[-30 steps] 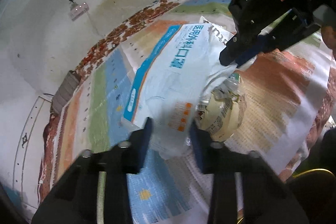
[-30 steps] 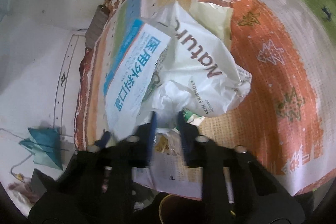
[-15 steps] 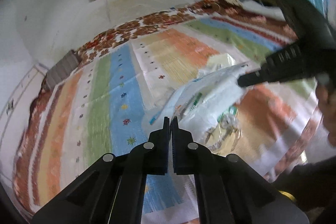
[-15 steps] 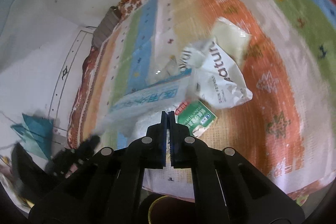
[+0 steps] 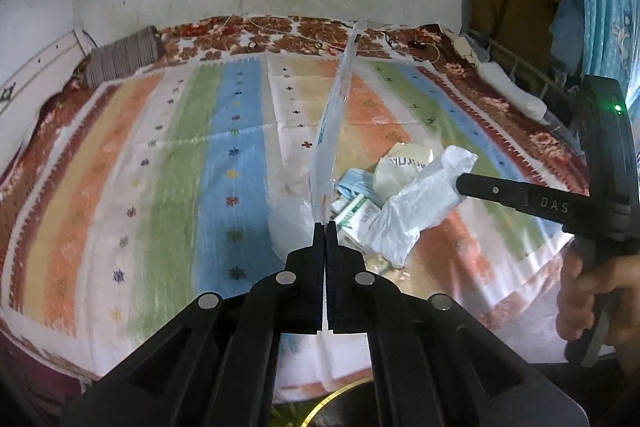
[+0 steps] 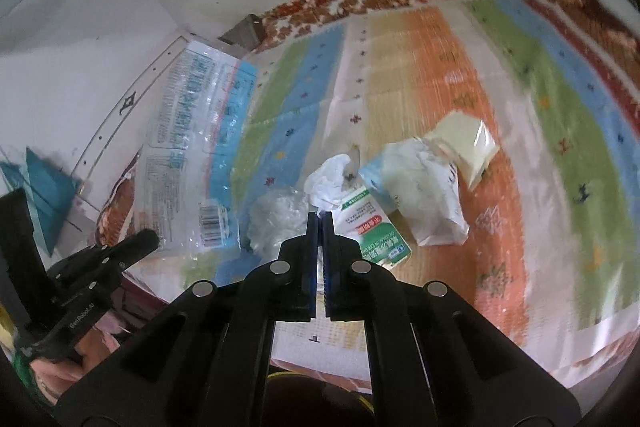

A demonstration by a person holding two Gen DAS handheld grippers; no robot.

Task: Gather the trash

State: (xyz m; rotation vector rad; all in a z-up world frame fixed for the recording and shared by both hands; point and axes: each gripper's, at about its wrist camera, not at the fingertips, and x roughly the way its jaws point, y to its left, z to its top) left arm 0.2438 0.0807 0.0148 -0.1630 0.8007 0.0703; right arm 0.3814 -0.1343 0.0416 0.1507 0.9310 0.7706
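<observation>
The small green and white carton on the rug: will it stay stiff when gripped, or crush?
The green and white carton looks like thin card with flat faces, so it probably keeps its shape and will not roll; a hard squeeze may dent it. Lying flat on the woven rug, it likely slides little if pushed.

- A striped woven mat [image 5: 224, 147] lies spread out, its far edge near the wall.
- A grey ribbed cushion [image 5: 124, 55] sits at the mat's far left corner.
- The left tool [image 5: 325, 225] pinches a flat clear-and-blue plastic wrapper [image 6: 192, 131], which is raised above the mat's left side.
- The right tool [image 6: 320, 215] pinches a crumpled white sheet [image 5: 412, 211] above the pile.
- On the mat under it lie a green-and-white carton [image 6: 376, 235], with a clear crumpled plastic bag [image 6: 276, 215] just to its left and a white plastic bag [image 6: 428, 203] touching its right.
- A pale yellow packet [image 6: 468, 139] lies just behind the white bag.
</observation>
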